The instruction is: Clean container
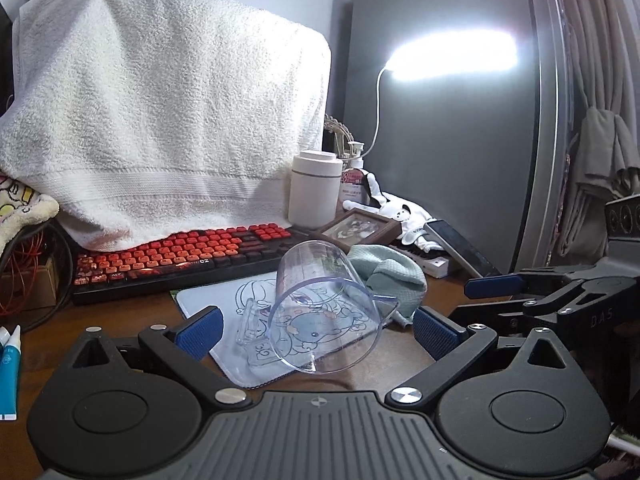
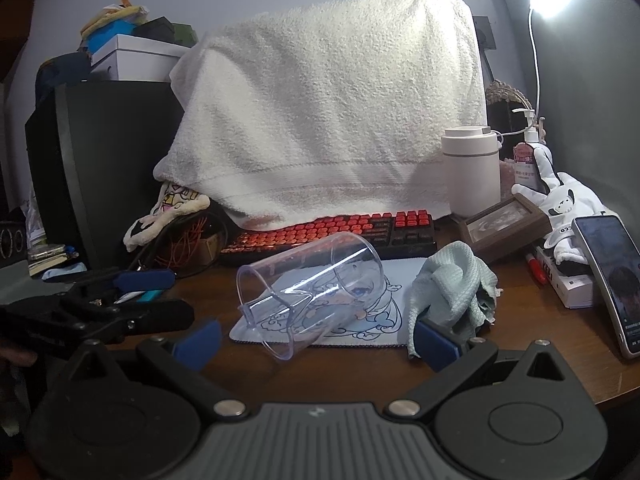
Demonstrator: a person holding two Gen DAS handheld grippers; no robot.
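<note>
A clear plastic measuring cup (image 1: 320, 304) lies on its side on a cartoon-print mouse pad (image 1: 224, 320), its mouth toward me. It also shows in the right wrist view (image 2: 312, 284). A crumpled pale green cloth (image 1: 390, 276) lies just right of the cup, and in the right wrist view (image 2: 452, 284). My left gripper (image 1: 318, 334) is open and empty, with the cup lying between and just beyond its blue pads. My right gripper (image 2: 316, 342) is open and empty, in front of the cup, its right pad close to the cloth.
A red-keyed keyboard (image 1: 180, 256) sits behind the mouse pad under a towel-covered monitor (image 1: 168, 112). A white canister (image 2: 472, 168), a wooden photo frame (image 2: 504, 228), a plush toy (image 2: 568, 200) and a propped phone (image 2: 612, 276) stand at the right. A lit lamp (image 1: 452, 56) glares.
</note>
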